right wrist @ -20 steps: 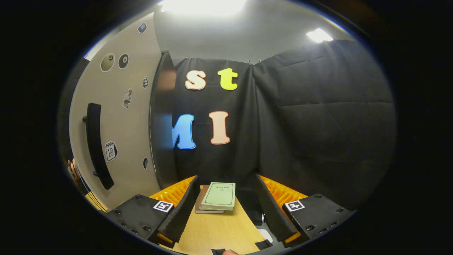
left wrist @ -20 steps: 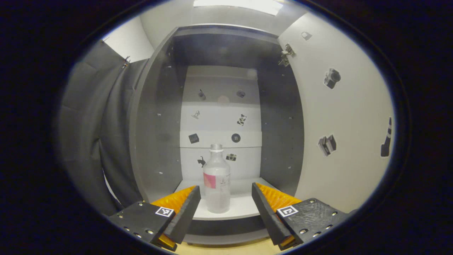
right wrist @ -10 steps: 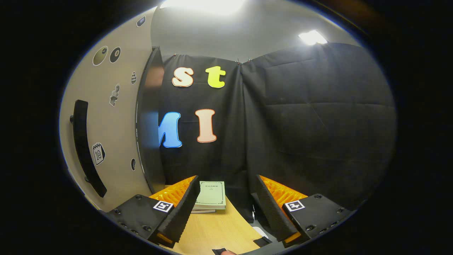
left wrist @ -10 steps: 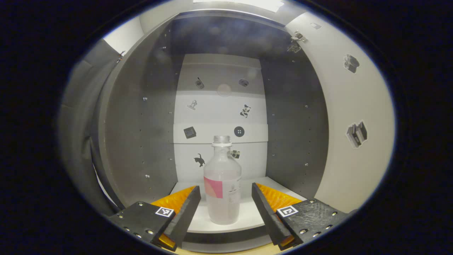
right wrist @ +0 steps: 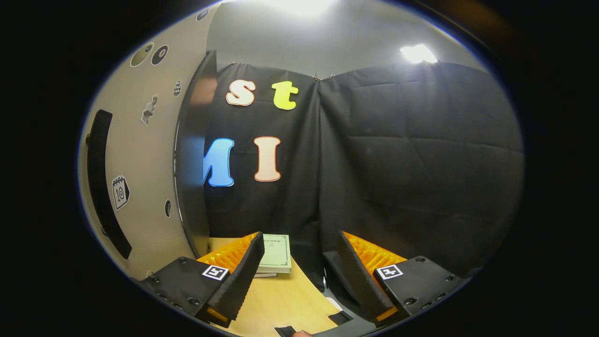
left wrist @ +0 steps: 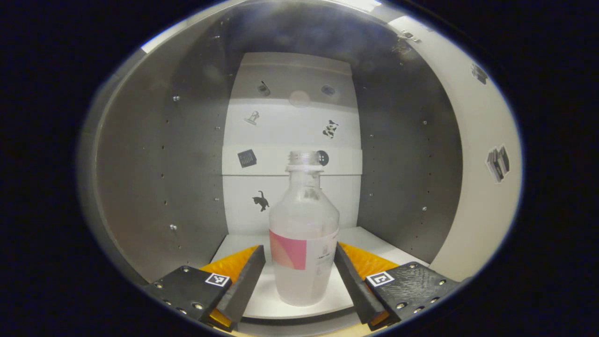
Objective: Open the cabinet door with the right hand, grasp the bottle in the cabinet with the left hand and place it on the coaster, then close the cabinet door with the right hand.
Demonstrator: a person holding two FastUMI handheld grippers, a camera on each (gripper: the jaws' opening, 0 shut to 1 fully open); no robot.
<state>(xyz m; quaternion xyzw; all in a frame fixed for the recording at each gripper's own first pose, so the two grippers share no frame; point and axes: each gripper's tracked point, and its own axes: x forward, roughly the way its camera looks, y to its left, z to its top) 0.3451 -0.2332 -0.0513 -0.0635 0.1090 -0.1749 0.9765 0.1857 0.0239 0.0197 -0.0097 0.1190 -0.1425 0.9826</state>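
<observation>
A clear plastic bottle (left wrist: 303,234) with a pink-and-white label and no cap stands upright on the white floor of the grey cabinet (left wrist: 187,164). My left gripper (left wrist: 298,250) is open and reaches into the cabinet, one finger on each side of the bottle's lower body. The right-hand finger is at the bottle's edge and the left-hand one stands a little off it. The cabinet door (left wrist: 477,187) hangs open on the right. In the right gripper view, the door's outer face (right wrist: 145,154) with its dark handle (right wrist: 100,187) is at the left. My right gripper (right wrist: 299,238) is open over the table, holding nothing.
Stickers dot the cabinet's white back panel (left wrist: 290,131) and the door. A small stack of books (right wrist: 276,252) lies on the wooden table (right wrist: 281,299) near the black cloth wall. The cabinet's grey side walls close in on both sides of the left gripper.
My left gripper has moved forward into the cabinet, so the bottle now stands between its fingers. The right gripper view has drifted slightly; the door and books sit further left.
</observation>
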